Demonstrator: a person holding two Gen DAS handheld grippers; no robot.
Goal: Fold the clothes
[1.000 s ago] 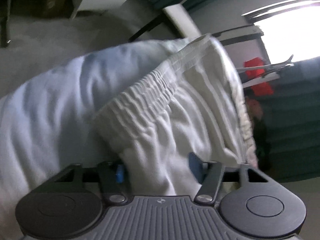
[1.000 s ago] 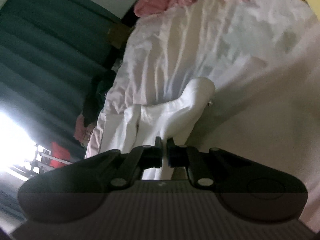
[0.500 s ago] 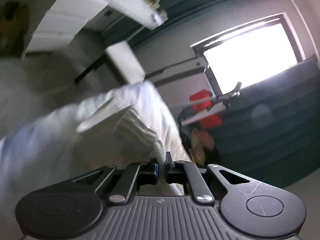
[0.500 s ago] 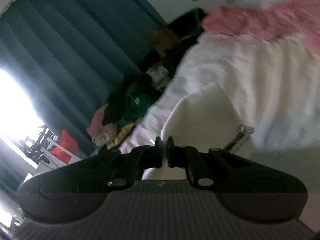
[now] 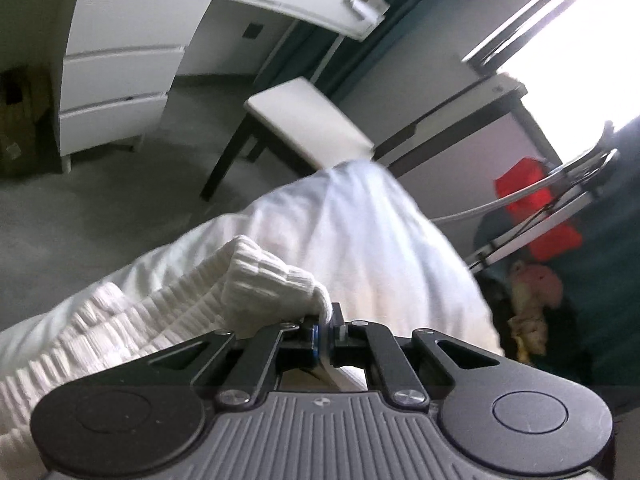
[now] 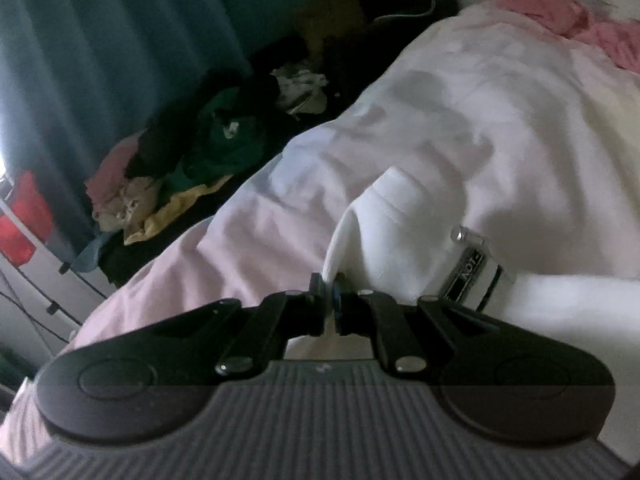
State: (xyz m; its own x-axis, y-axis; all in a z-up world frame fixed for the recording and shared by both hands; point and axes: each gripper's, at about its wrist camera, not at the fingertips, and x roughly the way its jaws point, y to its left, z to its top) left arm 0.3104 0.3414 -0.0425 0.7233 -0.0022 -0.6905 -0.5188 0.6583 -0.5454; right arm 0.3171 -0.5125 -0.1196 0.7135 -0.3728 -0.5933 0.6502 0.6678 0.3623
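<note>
1. Jaws of the left gripper are clenched on the ribbed elastic waistband of the white garment; its cloth runs forward and to the left from the fingertips, above the bed sheet.
2. Jaws of the right gripper pinch a smooth hemmed corner of the same white garment, which rises up and to the right from the fingertips over the pinkish sheet of the bed.
3. With each hand on an end, the garment's long axis probably runs between them, so neither is nearer; the fold likely turns on bringing one end to the other.
4. Left view alone shows the waistband, white drawers and stool.
5. Right view alone shows the bed's surface, a metal clip just beside the corner, and a clothes pile beyond the bed's far edge.
</note>
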